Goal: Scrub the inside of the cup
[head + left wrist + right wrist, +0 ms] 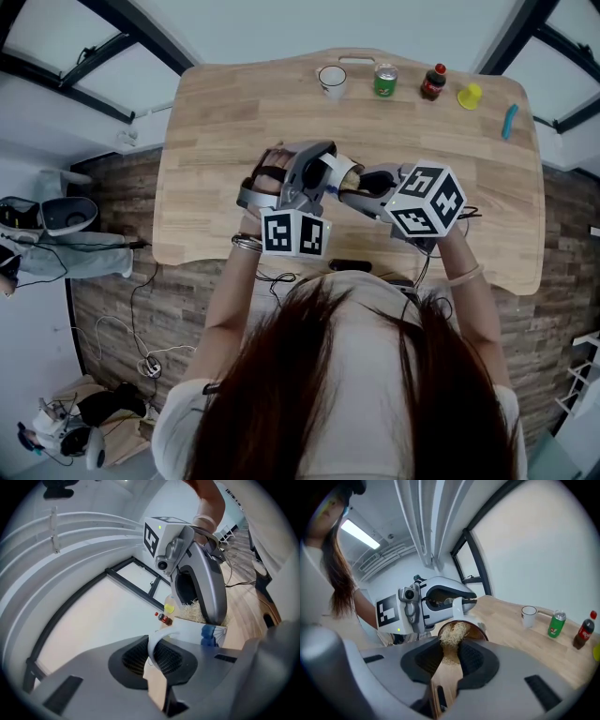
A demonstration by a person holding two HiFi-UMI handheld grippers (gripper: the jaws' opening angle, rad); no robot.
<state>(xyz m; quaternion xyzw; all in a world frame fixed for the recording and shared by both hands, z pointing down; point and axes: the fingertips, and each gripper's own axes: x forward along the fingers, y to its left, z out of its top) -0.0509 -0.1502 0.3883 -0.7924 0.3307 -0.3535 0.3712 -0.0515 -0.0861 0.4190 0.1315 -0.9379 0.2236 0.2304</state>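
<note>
I hold both grippers close together above the wooden table. My left gripper is shut on the white handle of a cup. The cup is white outside and brown inside, and it is tipped on its side with its mouth toward my right gripper. My right gripper is shut on the wooden handle of a brush. The pale bristles sit inside the cup's mouth, and the cup's bottom is hidden behind them.
Along the table's far edge stand a white mug, a green can, a dark soda bottle, a yellow object and a blue object. Cables and gear lie on the floor at left.
</note>
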